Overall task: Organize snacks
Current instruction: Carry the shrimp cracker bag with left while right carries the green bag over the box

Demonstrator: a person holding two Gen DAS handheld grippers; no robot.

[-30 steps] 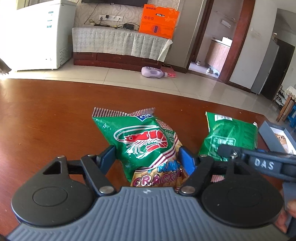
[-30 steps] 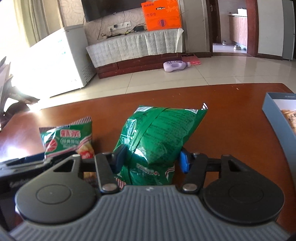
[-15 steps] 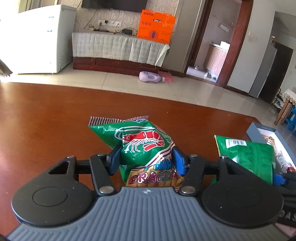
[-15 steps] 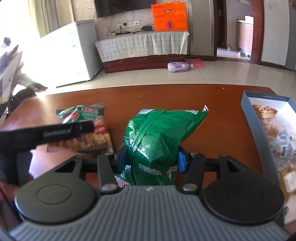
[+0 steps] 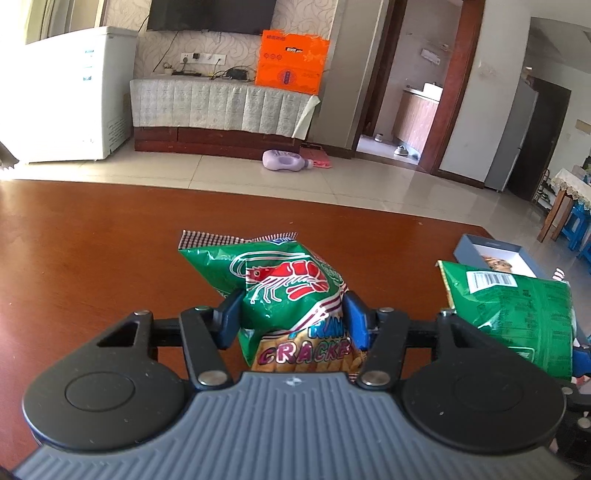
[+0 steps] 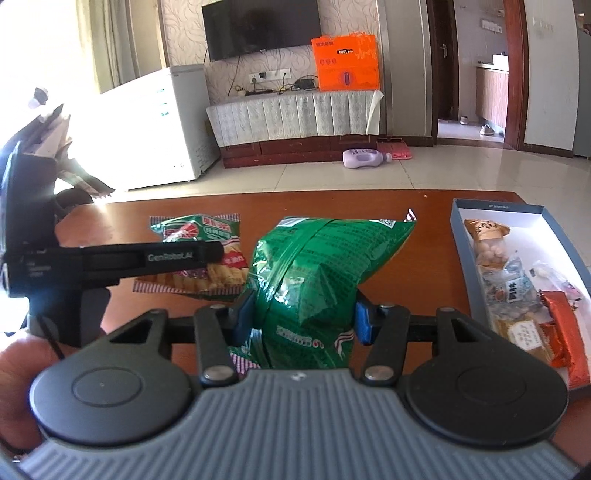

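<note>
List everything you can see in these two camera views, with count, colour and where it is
Prawn cracker bag: 1, green with red prawn, clamped in left gripper above table.
Second snack bag: 1, green, back side showing, clamped in right gripper.
Box: 1, blue-grey with white inside, on table's right edge, holding several wrapped snacks.
Table: 1, reddish-brown wood.
Bottle: 1, lilac, lying on floor.
Orange carton: 1, on covered cabinet.
Chest freezer: 1, white, left.
TV: 1, black, on wall.
Left gripper: black, blue pads, shut on prawn cracker bag.
Right gripper: black, blue pads, shut on second bag.
</note>
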